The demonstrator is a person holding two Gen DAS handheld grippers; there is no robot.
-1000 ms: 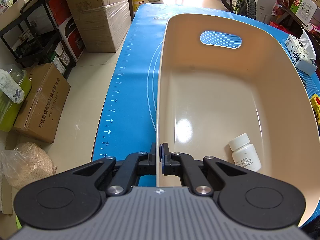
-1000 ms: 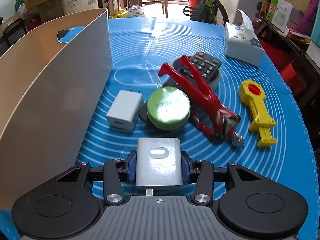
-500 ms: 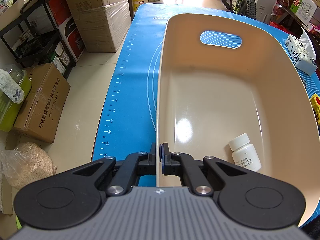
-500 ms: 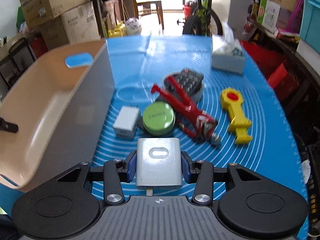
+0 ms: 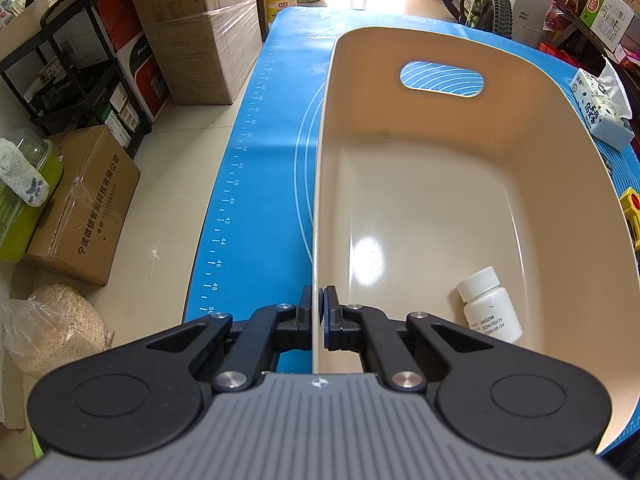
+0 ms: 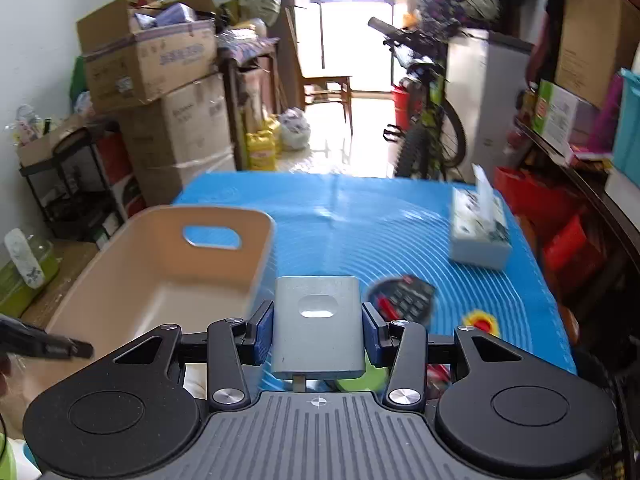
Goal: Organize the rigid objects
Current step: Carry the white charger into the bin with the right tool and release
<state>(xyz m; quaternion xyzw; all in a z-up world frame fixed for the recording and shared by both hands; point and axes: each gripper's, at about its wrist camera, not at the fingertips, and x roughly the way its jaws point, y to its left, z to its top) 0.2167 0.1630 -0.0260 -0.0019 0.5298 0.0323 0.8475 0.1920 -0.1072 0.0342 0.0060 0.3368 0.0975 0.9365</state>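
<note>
My left gripper (image 5: 319, 312) is shut on the near rim of the beige bin (image 5: 440, 200), which stands on the blue mat. A white pill bottle (image 5: 490, 306) lies inside the bin at the near right. My right gripper (image 6: 319, 328) is shut on a grey power bank (image 6: 319, 320) and holds it high above the mat, just right of the bin (image 6: 160, 280). Under and beyond it lie a black remote (image 6: 408, 294), a yellow tool (image 6: 480, 320) and a green round tin (image 6: 360, 376), partly hidden.
A tissue box (image 6: 478, 232) stands at the mat's far right, also in the left wrist view (image 5: 600, 108). Cardboard boxes (image 5: 196, 28) and a black rack (image 5: 68, 72) stand on the floor left of the table. A bicycle (image 6: 424, 120) is beyond the table.
My right gripper has risen with the power bank and tilted up, so the table objects dropped low in view. The left gripper and bin have not moved.
</note>
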